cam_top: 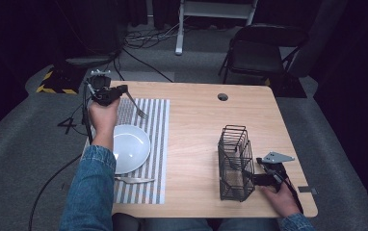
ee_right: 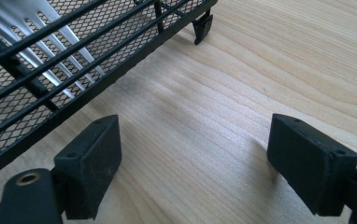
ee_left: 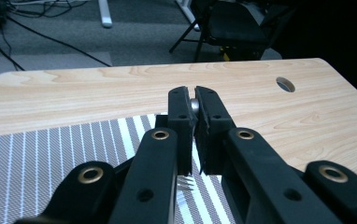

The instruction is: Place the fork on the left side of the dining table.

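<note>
My left gripper (cam_top: 122,91) is held over the far left of the table, above the striped placemat (cam_top: 157,144), and is shut on a metal fork (cam_top: 137,108). The fork's tines point down and to the right, just above the mat. In the left gripper view the jaws (ee_left: 193,100) pinch the fork's handle, and its tines (ee_left: 186,185) show below them. A white plate (cam_top: 131,147) lies on the mat with a knife (cam_top: 135,180) at its near side. My right gripper (cam_top: 255,179) rests on the table beside a black wire basket (cam_top: 235,166), open (ee_right: 200,154) with nothing between its pads.
Another fork (ee_right: 50,42) lies inside the basket (ee_right: 74,93). A cable hole (cam_top: 223,96) sits near the table's far edge. A folding chair (cam_top: 261,50) stands behind the table on the right, and cables run across the floor at the back left.
</note>
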A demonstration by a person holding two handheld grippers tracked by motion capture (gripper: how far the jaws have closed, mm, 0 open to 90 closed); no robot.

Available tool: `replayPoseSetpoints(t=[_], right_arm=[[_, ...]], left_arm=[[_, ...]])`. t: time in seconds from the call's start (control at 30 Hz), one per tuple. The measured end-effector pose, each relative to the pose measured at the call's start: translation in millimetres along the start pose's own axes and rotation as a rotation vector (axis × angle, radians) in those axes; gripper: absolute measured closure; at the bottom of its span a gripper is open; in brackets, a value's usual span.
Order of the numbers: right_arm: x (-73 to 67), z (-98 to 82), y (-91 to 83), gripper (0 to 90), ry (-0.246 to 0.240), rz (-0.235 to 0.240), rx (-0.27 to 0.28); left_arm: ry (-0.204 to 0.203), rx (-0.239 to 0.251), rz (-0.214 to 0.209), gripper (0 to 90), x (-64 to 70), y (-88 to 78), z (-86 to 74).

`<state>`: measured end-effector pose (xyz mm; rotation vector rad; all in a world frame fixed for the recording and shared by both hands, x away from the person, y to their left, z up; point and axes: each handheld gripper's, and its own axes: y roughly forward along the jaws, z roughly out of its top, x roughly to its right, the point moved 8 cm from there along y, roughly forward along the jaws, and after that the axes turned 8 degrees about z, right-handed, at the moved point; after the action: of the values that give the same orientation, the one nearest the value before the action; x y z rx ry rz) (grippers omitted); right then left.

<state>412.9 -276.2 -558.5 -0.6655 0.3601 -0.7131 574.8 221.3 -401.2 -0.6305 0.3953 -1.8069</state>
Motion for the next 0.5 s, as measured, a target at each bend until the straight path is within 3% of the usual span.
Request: replayPoseSetpoints(t=[0.2, 0.5], right_arm=[[0.1, 0.1, 0.1, 17.9, 0.002, -0.001, 0.0], [0.4, 0.2, 0.2, 17.9, 0.001, -0.003, 0.001]], left_arm=[[0.035, -0.014, 0.012, 85.7, 3.6, 3.6, -4.5], [0.011, -0.023, 0.028, 85.5, -3.9, 5.4, -7.7]])
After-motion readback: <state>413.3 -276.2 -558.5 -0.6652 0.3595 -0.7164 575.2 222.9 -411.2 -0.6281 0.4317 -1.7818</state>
